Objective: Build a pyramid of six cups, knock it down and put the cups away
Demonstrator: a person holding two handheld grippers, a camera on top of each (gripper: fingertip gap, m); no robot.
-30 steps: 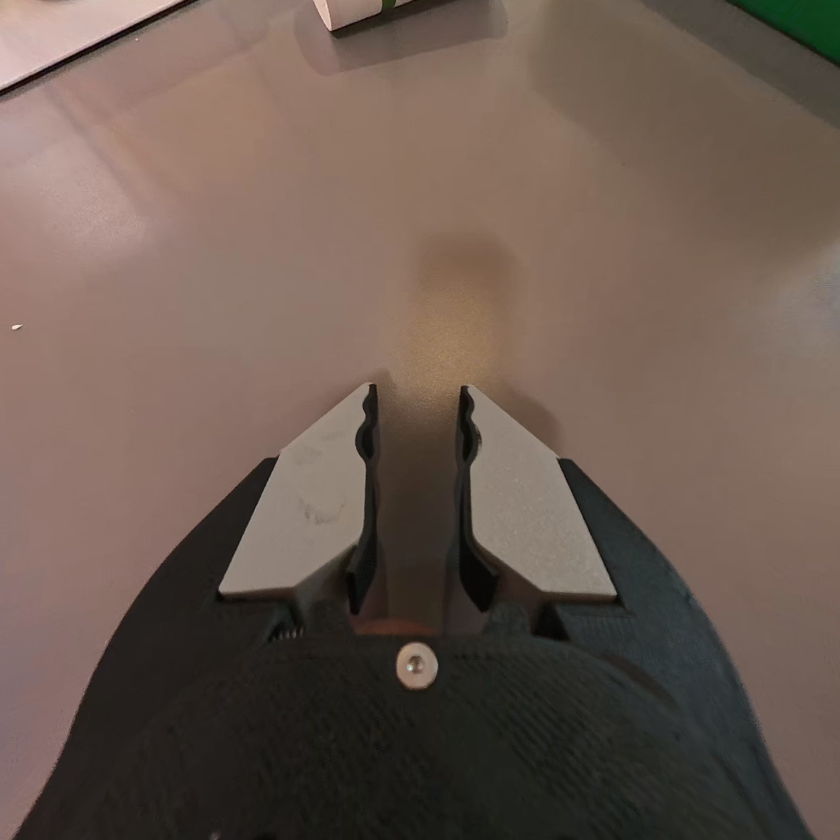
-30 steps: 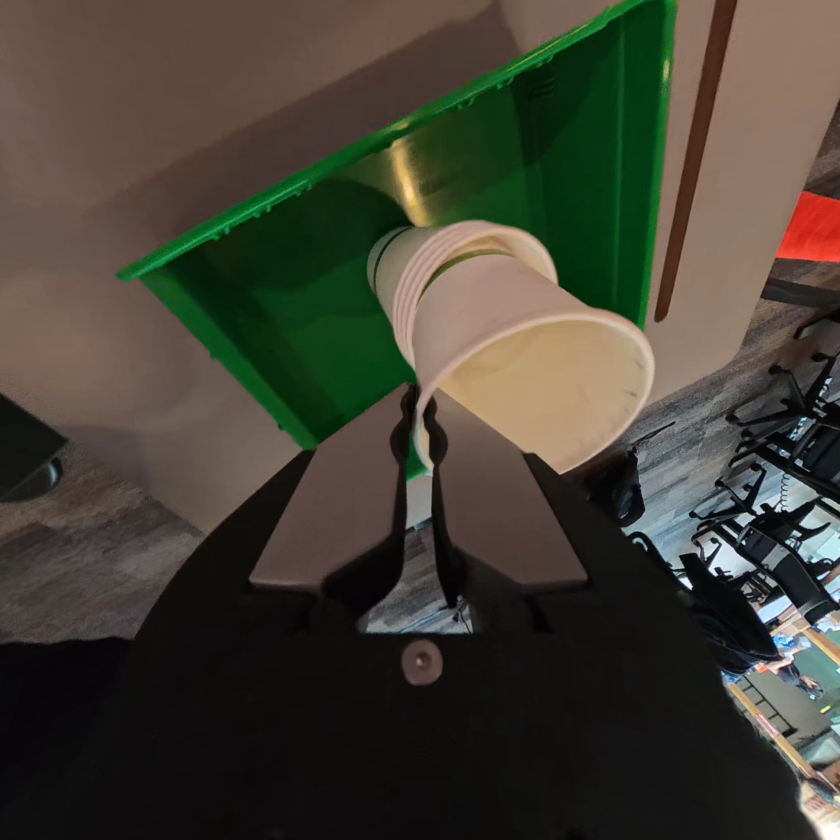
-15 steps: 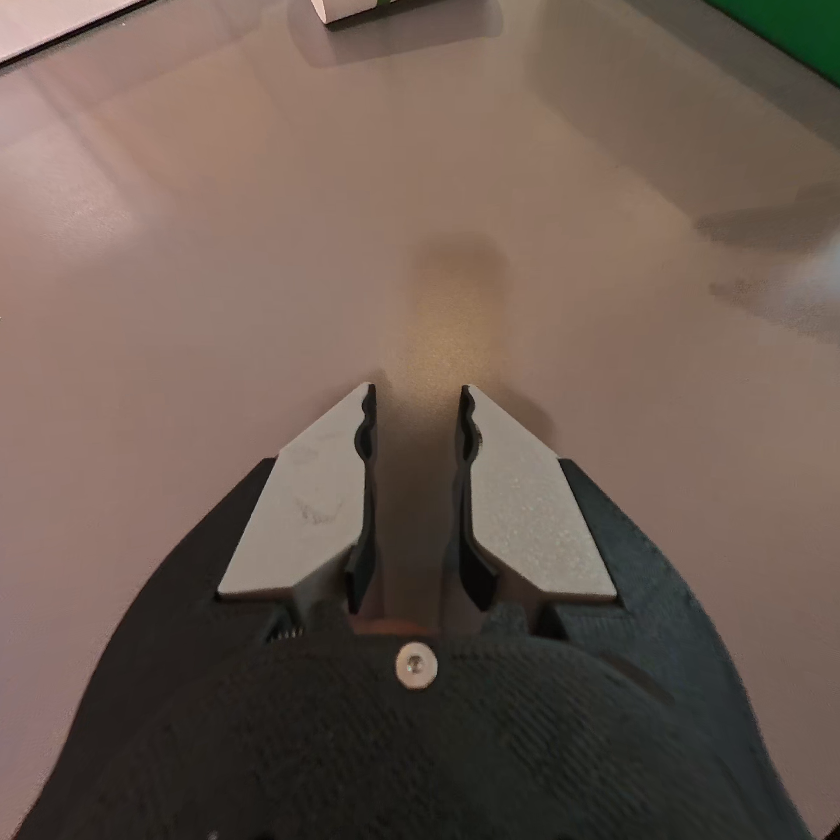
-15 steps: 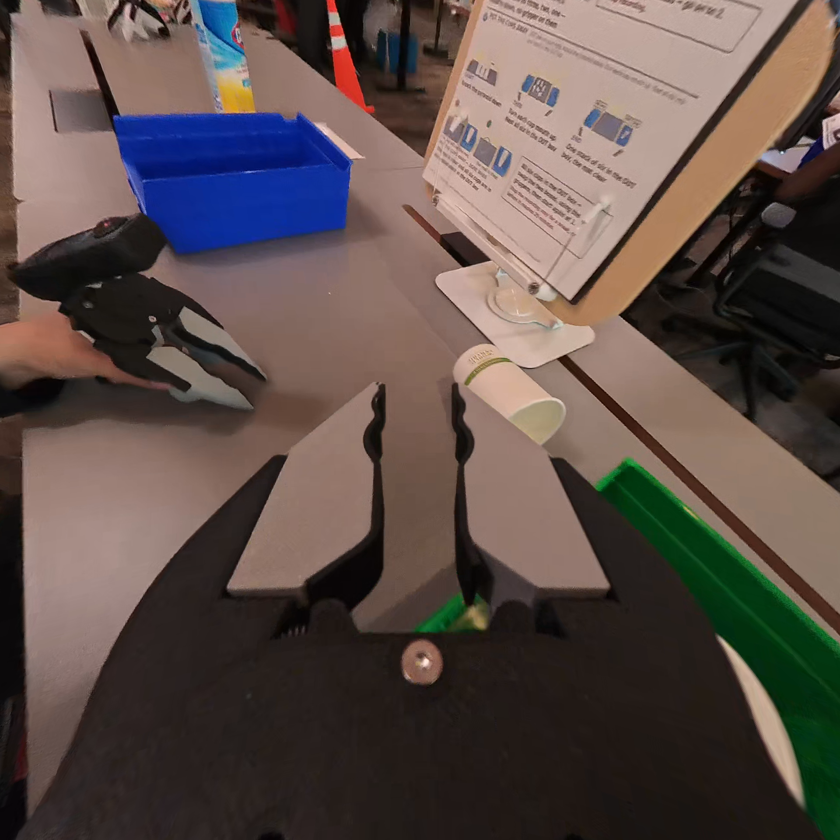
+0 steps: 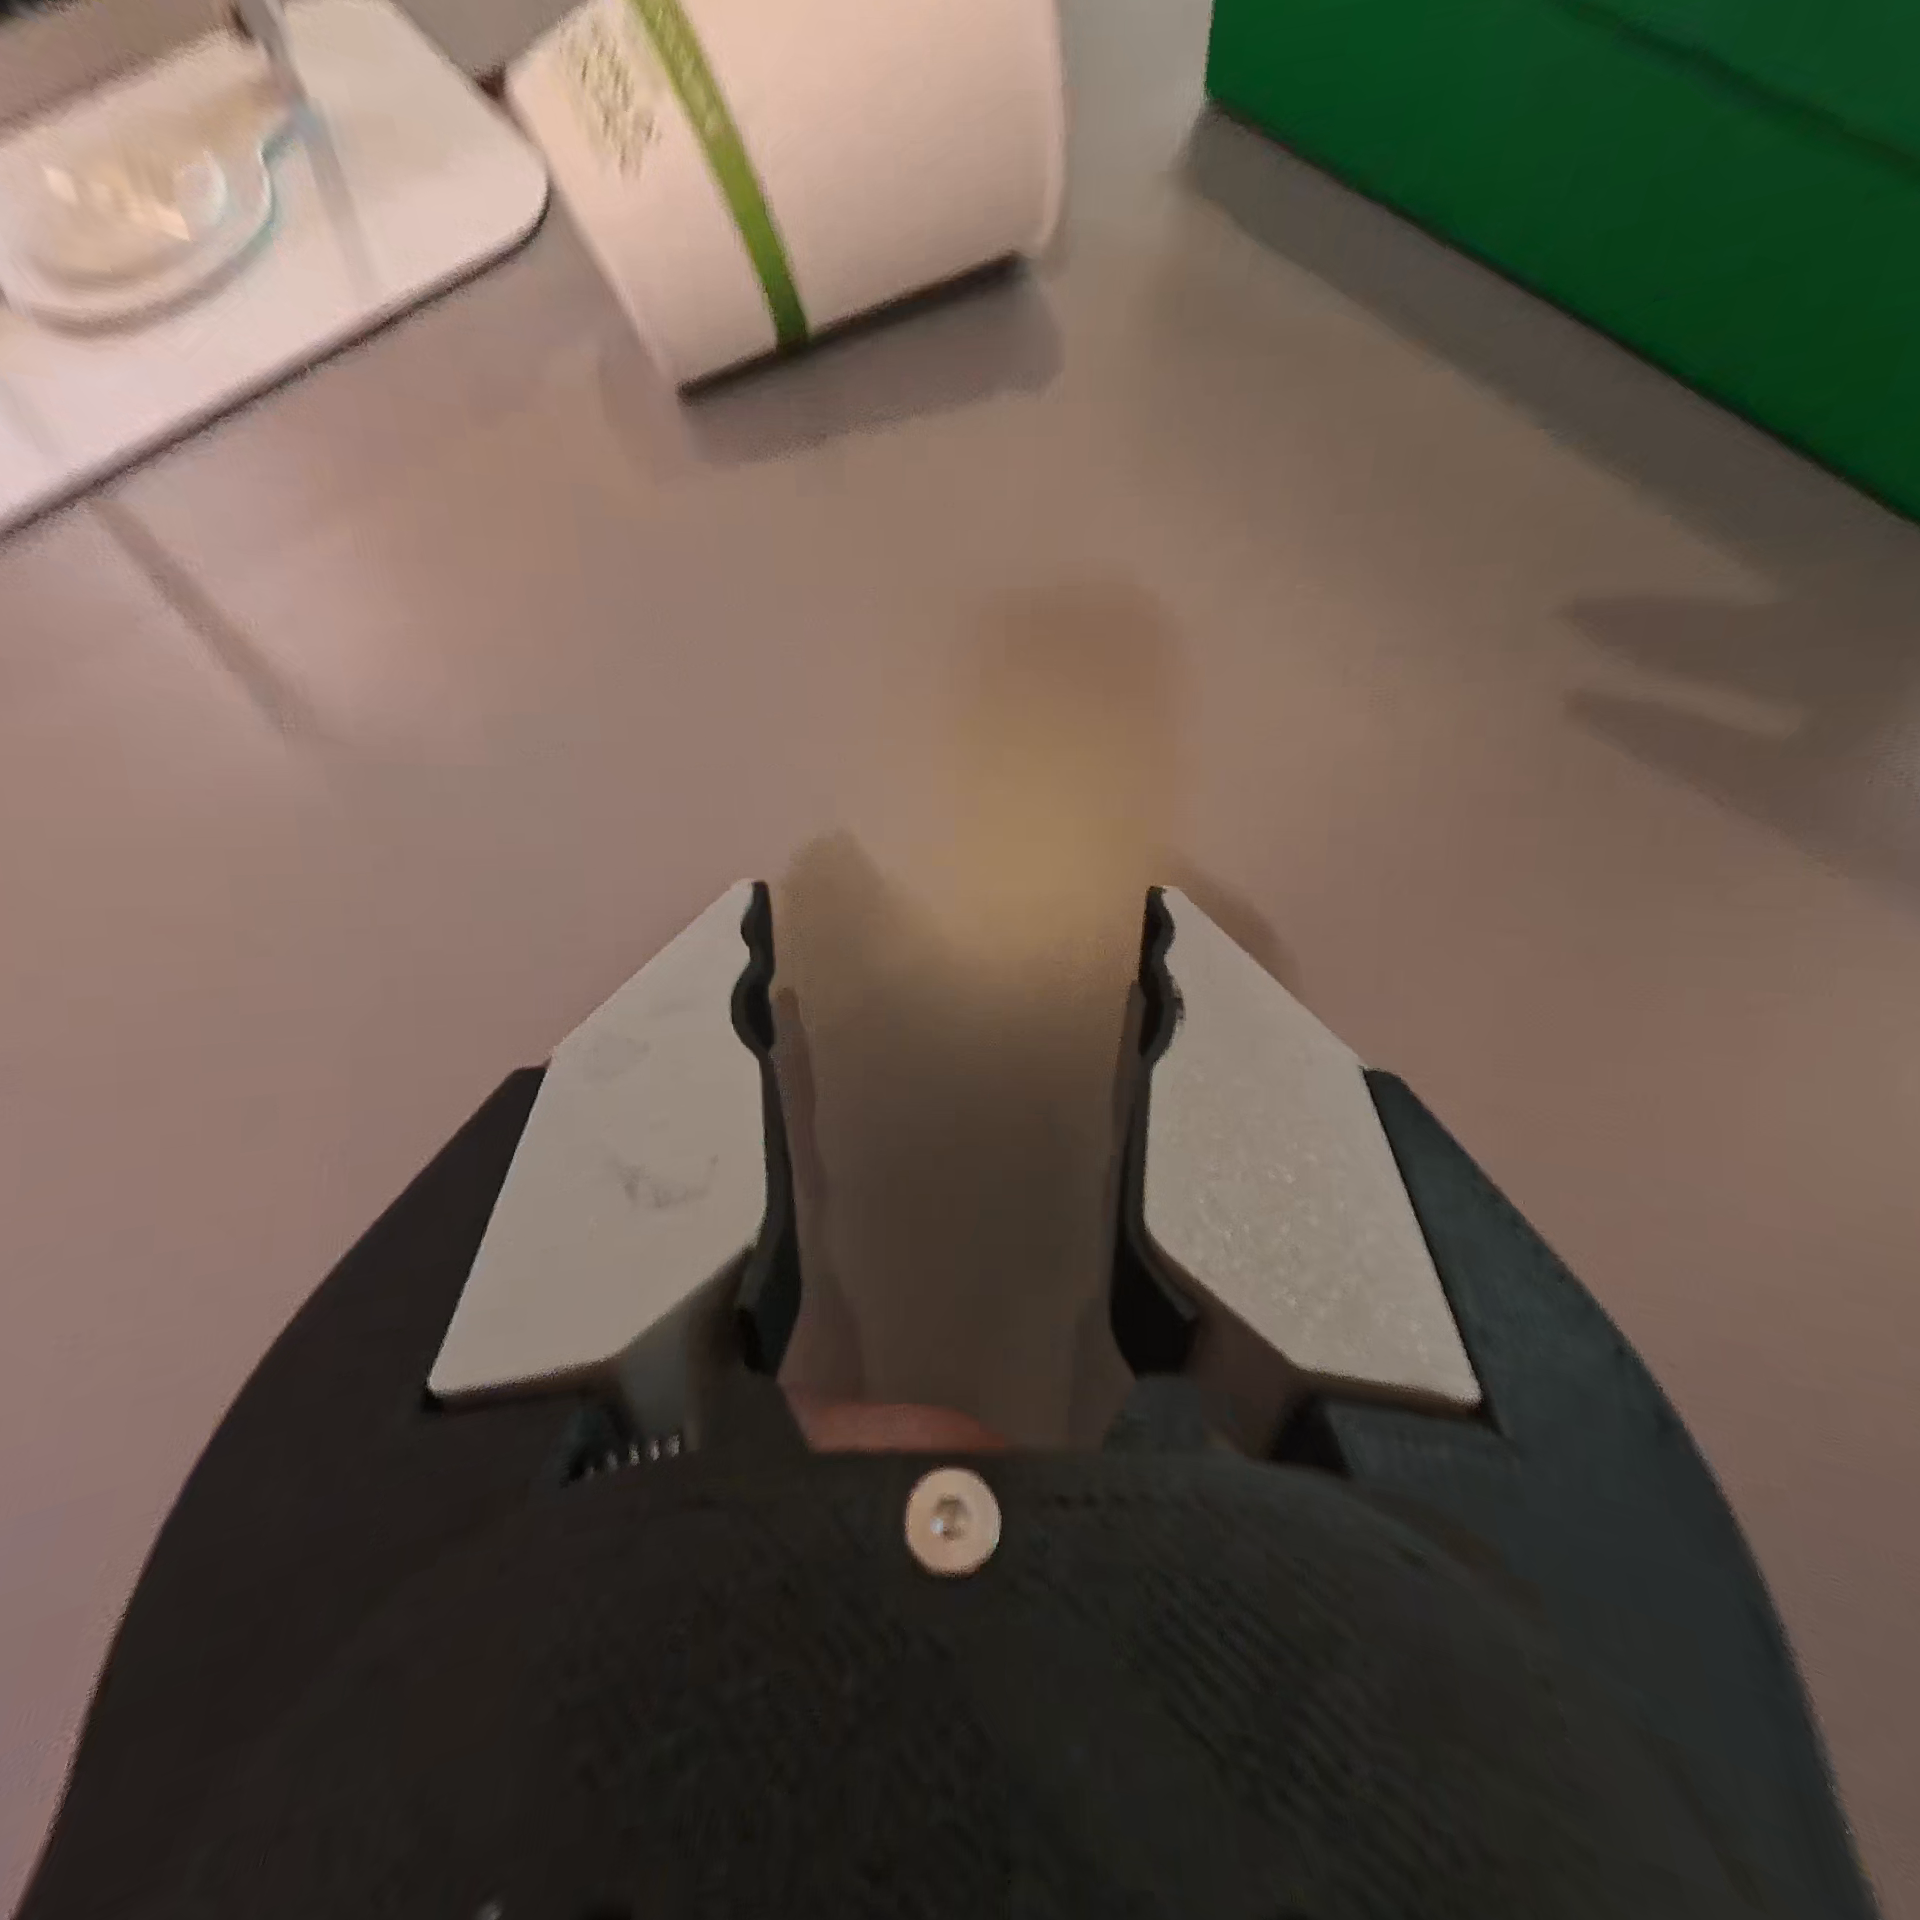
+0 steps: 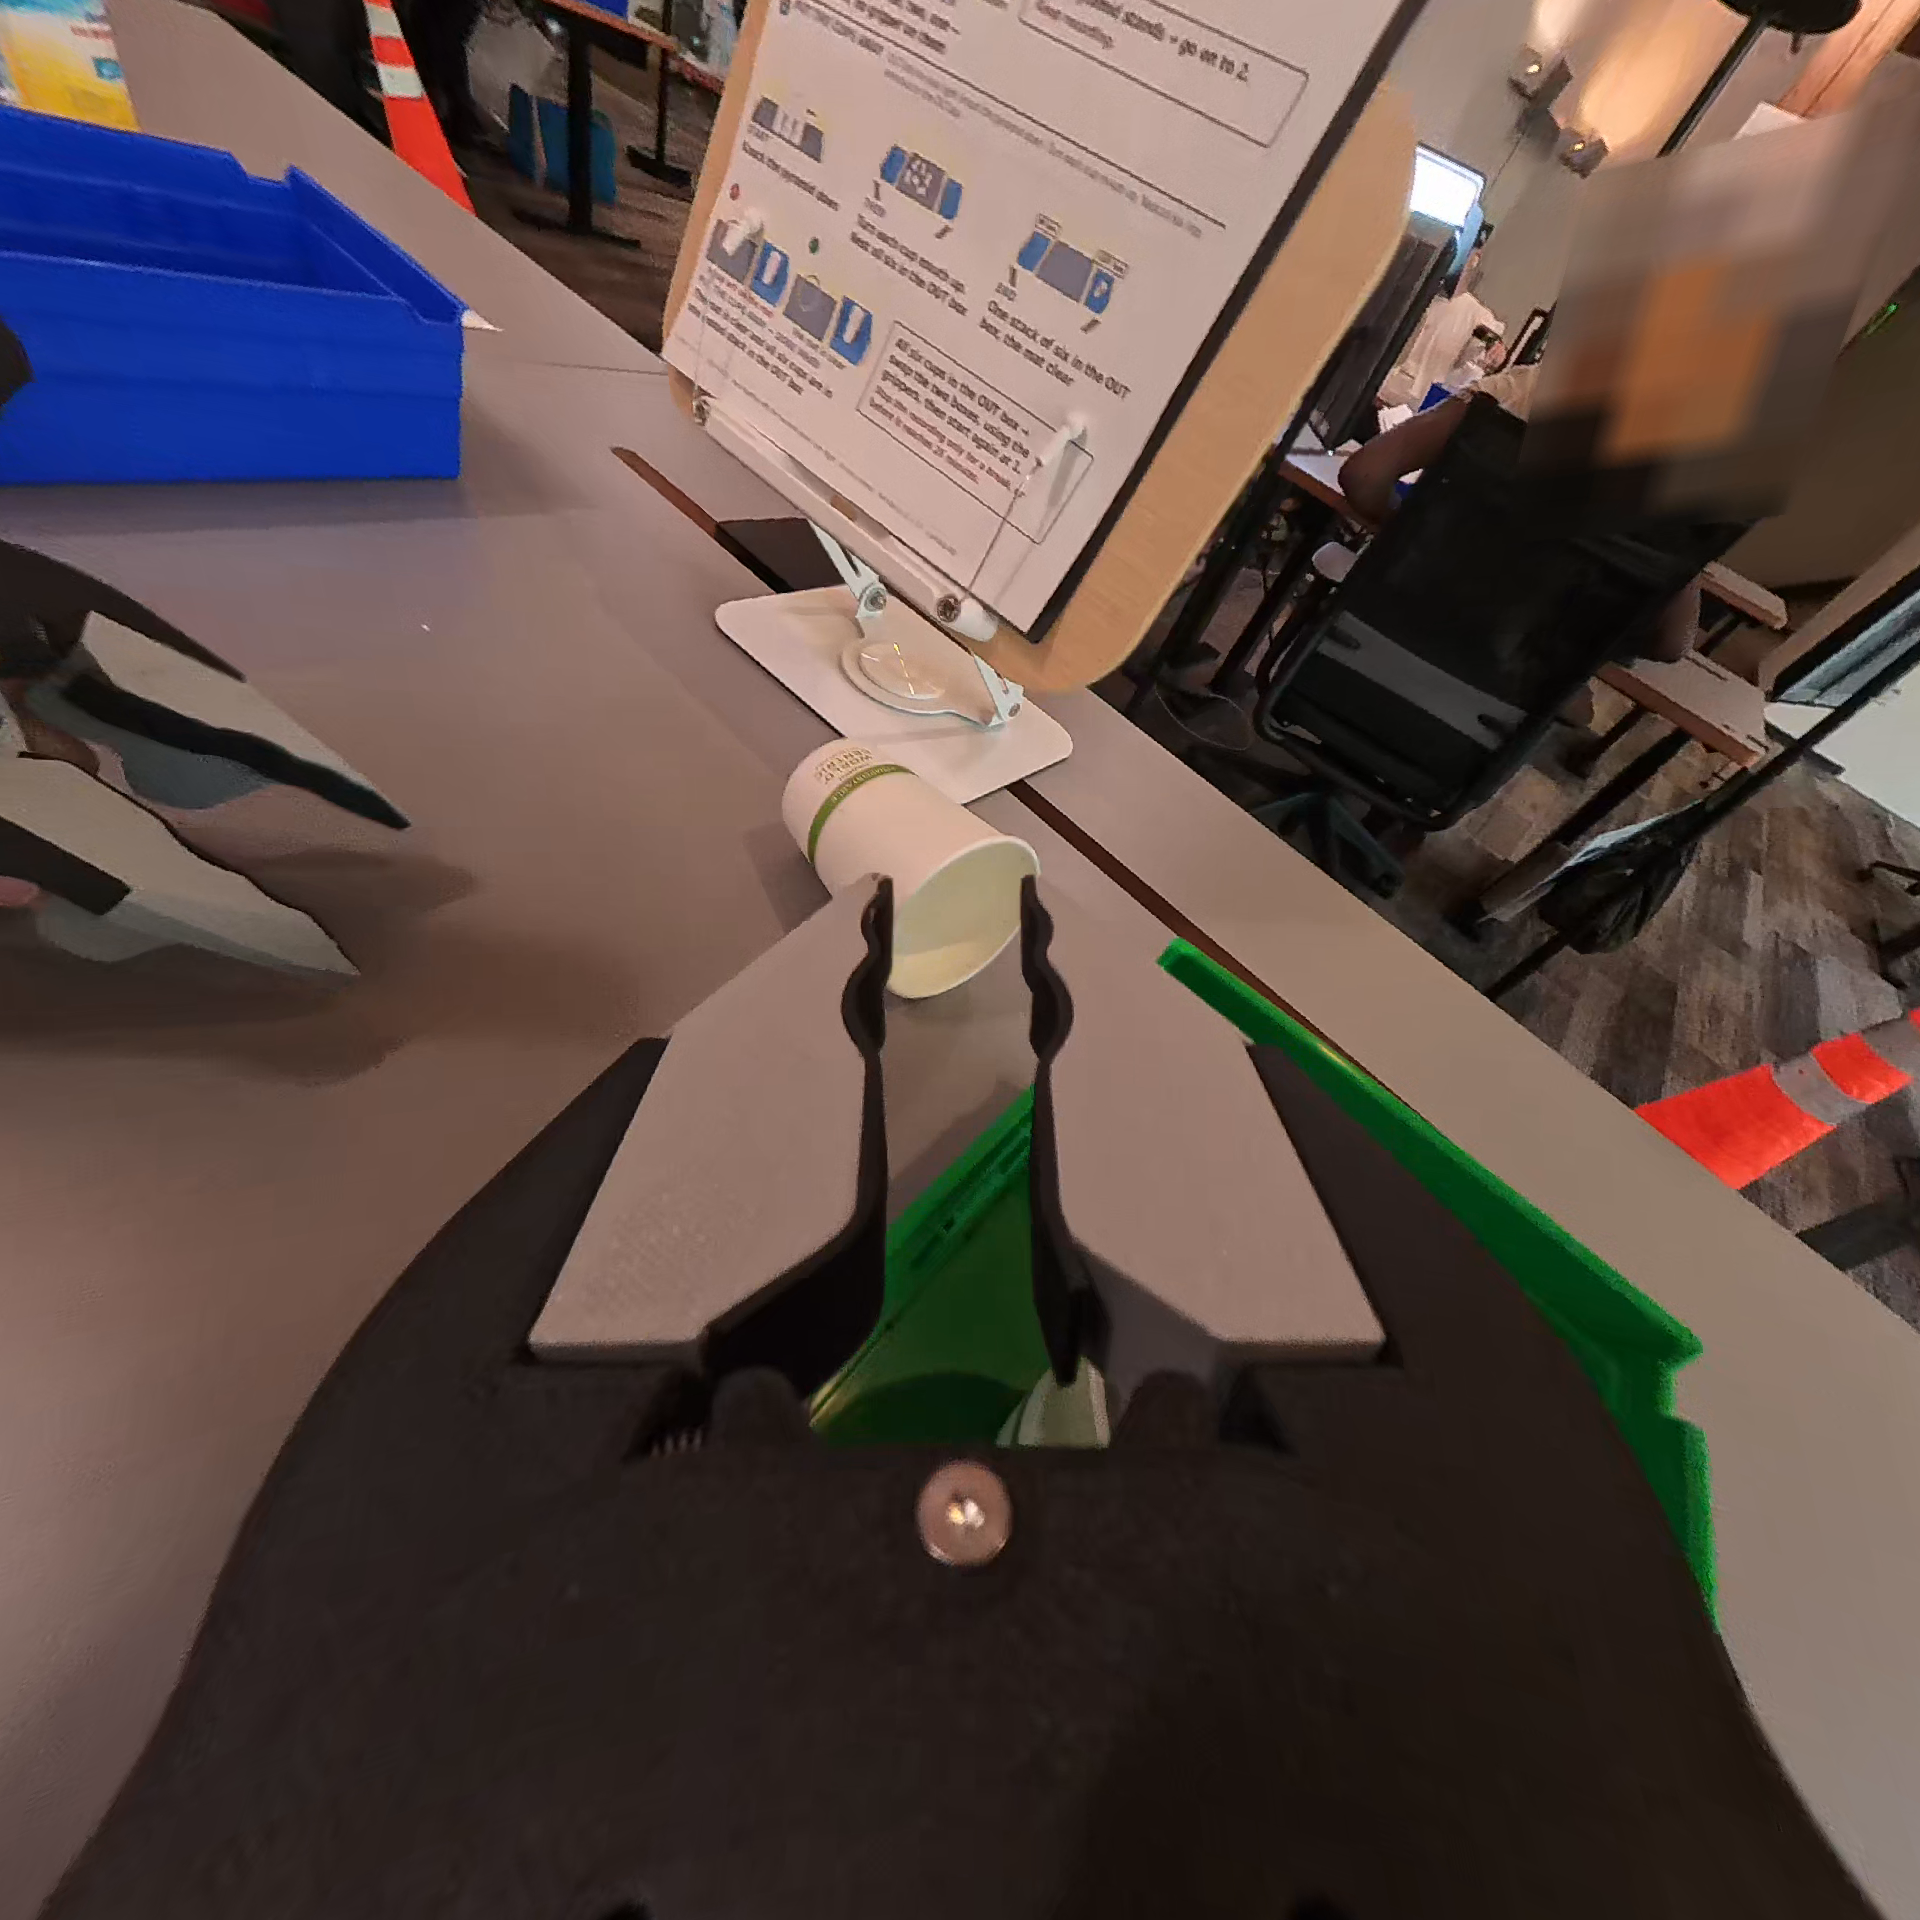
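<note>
**Cup on its side, last one out of the bin**

Cup (image 6: 902, 871): a white paper one with a green band lies tipped over on the surface (image 6: 540, 665), near the far edge, just in front of the white base of the sign stand (image 6: 904, 675) and a little way from the green bin (image 6: 1455, 1205). Its mouth faces the right gripper (image 6: 951, 904), whose jaws stand apart with nothing between them, lined up on either side of the rim as seen from the wrist. The left gripper (image 5: 956, 914) is likewise parted and empty, low over the surface, with the cup (image 5: 790, 166) ahead of it and the bin (image 5: 1621, 208) off to its right.

Something pale shows in the bin under the right gripper, probably nested cups, but too little is visible to be sure.

The cup looks very light and thin-walled: it should crush or ovalise under a hard squeeze and will likely roll or skid away if nudged on this smooth top. The stiffest place to take it is the rolled rim, one finger inside and one outside the wall; a gentle pinch should do. A blue bin (image 6: 208, 343) sits at the far left.
</note>
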